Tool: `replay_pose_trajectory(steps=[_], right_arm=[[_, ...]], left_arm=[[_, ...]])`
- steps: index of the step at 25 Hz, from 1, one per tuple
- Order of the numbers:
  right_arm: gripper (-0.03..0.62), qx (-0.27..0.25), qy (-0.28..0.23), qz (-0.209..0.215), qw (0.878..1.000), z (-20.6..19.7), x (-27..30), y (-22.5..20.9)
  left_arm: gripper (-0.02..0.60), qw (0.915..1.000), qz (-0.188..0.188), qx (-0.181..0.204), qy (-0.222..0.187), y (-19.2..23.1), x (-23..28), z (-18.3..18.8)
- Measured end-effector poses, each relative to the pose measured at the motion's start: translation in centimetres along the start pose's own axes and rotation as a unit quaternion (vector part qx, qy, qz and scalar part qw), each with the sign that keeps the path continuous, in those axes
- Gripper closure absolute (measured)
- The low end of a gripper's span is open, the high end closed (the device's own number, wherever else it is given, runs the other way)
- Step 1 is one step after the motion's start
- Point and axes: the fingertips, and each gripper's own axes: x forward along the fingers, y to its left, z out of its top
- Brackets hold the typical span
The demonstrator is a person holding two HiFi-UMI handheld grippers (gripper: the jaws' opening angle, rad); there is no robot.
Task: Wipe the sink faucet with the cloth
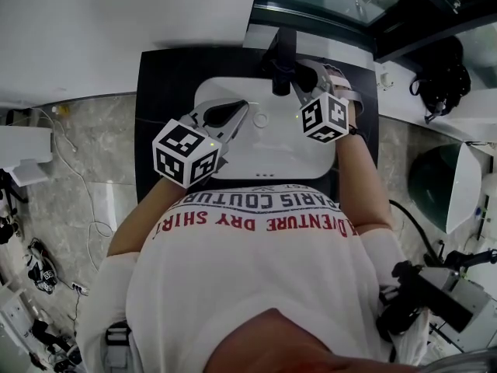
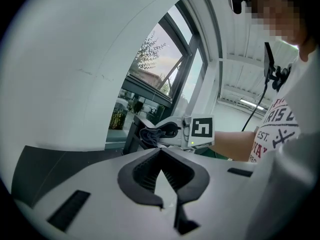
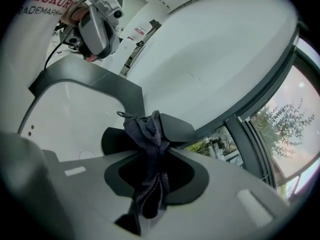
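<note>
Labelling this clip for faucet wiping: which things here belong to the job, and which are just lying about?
Job: cloth, black faucet, white sink, right tool shut on the cloth.
Lying about: left tool (shut, empty), black bag, floor cables.

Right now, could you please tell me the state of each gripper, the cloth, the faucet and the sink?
Left gripper: shut, empty.
Right gripper: shut on cloth.
Cloth: bunched, against the faucet.
Faucet: no water running.
Sink: no water seen.
</note>
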Motion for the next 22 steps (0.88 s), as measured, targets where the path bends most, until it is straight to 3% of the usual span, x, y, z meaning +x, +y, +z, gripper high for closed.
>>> replay_pose_trajectory(steps=[6, 15, 22], right_arm=[[0.517, -0.004, 0.024, -0.023, 0.999, -0.2, 1.6, -1.4], [0.517, -0.072, 0.049, 0.001, 0.996, -0.1, 2.2, -1.0], [0.519, -0.097, 0.051, 0.009, 0.994, -0.4, 1.9, -0.5]], left_arm=[[0.58, 1.0, 0.001, -0.001, -0.002, 0.3, -0.2, 0.0], [0.58, 1.0, -0.005, -0.001, -0.004, 0.1, 0.1, 0.2], [0.58, 0.9999, -0.01, 0.004, 0.002, -0.3, 0.6, 0.2]])
